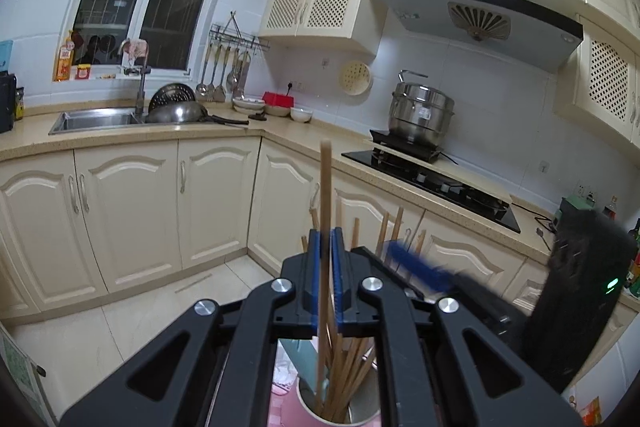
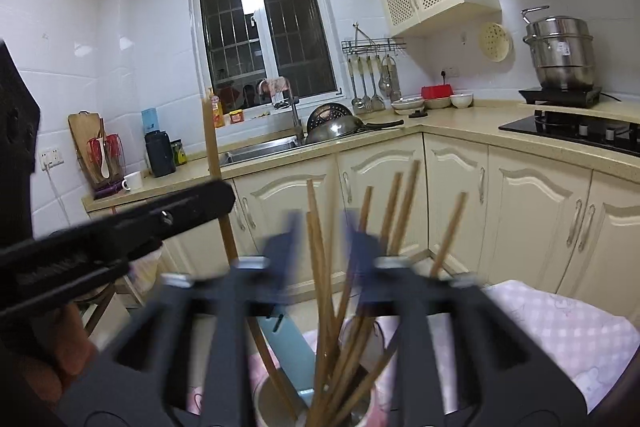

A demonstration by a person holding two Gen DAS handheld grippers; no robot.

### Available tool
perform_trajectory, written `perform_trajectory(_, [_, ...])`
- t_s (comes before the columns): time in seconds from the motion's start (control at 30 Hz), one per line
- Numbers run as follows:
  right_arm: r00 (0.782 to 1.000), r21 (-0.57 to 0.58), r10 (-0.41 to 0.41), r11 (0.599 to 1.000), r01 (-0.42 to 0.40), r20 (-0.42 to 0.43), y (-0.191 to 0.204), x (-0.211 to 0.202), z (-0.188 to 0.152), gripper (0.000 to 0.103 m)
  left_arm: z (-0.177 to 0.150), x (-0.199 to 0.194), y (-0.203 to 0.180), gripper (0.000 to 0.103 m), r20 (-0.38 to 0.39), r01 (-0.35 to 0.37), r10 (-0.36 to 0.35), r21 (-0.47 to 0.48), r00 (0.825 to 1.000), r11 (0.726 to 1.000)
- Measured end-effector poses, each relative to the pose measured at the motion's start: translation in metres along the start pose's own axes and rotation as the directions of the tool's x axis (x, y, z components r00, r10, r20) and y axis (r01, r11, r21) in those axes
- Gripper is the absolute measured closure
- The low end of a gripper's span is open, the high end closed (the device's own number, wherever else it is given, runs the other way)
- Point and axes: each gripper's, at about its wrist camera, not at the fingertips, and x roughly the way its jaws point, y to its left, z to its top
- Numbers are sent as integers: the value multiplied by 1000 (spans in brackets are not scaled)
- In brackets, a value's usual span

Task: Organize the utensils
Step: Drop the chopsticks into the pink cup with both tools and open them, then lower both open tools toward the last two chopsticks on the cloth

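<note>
Left gripper [image 1: 327, 259] loosely straddles tall wooden chopstick [image 1: 325, 195] over round white holder cup [image 1: 308, 401], probably releasing. Right gripper [image 2: 320, 247], blurry, fingers spread, empty above cup.

Left wrist: close above the chopstick holder [image 1: 320, 401], facing the corner counter [image 1: 248, 131] and stove [image 1: 436, 183].
Right wrist: equally near, facing the window [image 2: 264, 23].
Shared: holder, sink [image 2: 260, 149].
</note>
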Motion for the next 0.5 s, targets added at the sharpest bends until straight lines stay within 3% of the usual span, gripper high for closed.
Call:
perform_trajectory(0.1, [1000,2,-13,1000,13,15,-7,-18,8,27,2,-12,-3,46,31,-15,14,2,999,1000])
perform_trajectory(0.13, [1000,2,-23,1000,23,19,-9,-24,11,26,3,-14,-4,43,37,-13,13,2,999,1000])
perform_trajectory(0.2, [998,5,-55,998,55,24,-16,-37,16,15,5,-23,-7,26,50,-11,10,1,999,1000])
perform_trajectory(0.33, [993,30,-114,993,114,-2,-33,-59,25,6,5,-38,-16,14,62,-35,34,20,997,999])
perform_trajectory(0.5, [970,64,-180,979,193,-164,-63,-72,22,6,-6,-51,-31,11,27,-60,59,35,998,998])
